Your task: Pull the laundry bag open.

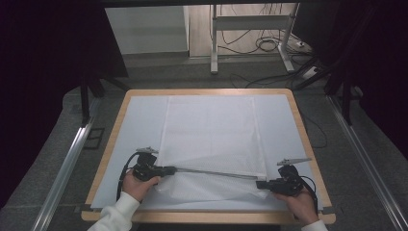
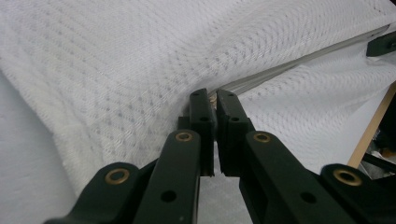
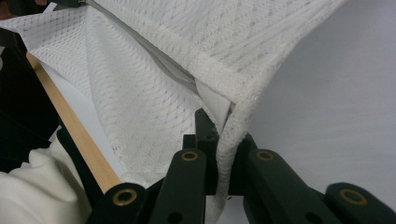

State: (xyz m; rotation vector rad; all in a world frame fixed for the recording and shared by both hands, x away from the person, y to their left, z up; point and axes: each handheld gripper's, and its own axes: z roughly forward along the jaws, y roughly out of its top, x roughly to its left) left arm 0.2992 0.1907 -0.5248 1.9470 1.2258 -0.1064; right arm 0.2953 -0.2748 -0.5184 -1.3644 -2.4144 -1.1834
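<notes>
A white mesh cloth (image 1: 211, 127) lies flat across the middle of the white-topped table (image 1: 139, 120). Its near part is raised, with one edge pulled into a taut line between the two grippers. My left gripper (image 1: 171, 169) is shut on the cloth's left near corner, and the jaws (image 2: 215, 100) pinch the mesh cloth (image 2: 116, 70) at their tips. My right gripper (image 1: 260, 184) is shut on the right near corner. In the right gripper view the cloth's hemmed corner (image 3: 224, 100) runs down between the closed jaws of that gripper (image 3: 219, 123). Loose cloth sags below the taut edge.
The table's wooden rim (image 1: 207, 215) runs close in front of both hands, and it shows beside the cloth (image 3: 74, 126). A white sleeve (image 1: 118, 211) comes in at the bottom left. Beyond the table stand a metal frame (image 1: 214, 43) and floor cables (image 1: 269, 45).
</notes>
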